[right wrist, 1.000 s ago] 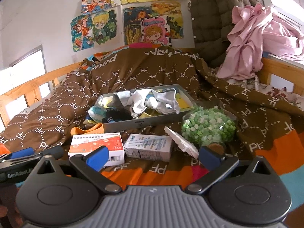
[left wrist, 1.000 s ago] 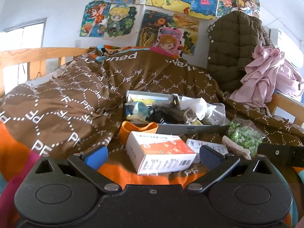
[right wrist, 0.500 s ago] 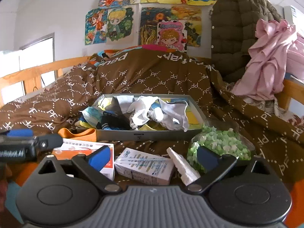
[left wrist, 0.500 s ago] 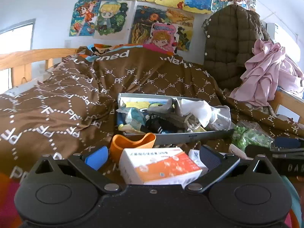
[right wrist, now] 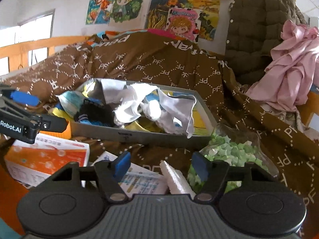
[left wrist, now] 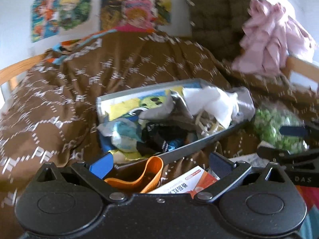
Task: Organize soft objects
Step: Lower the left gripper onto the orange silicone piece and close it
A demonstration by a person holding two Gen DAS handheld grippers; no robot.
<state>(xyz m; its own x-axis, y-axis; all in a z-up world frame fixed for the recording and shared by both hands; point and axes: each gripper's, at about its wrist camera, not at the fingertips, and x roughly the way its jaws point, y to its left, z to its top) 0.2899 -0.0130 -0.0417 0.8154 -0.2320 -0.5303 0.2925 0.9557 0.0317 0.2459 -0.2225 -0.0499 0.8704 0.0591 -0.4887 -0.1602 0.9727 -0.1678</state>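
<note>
Right tongs [right wrist: 159, 168]: closing, nothing pinched yet, white foam piece [right wrist: 177, 179] lying between them on the bed, risking slipping aside. Left tongs [left wrist: 159, 162]: gaping over orange cup [left wrist: 137, 177]. Grey tray [right wrist: 139, 136]: overflowing with cloths.

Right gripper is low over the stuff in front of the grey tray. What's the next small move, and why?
Probably ease the right gripper forward and down onto the white foam strip. Its jaws are closing with nothing pressed between them yet; the strip lies just below the gap, between the blue-and-white box and the bag of green paper stars, outside the grey tray.
</note>
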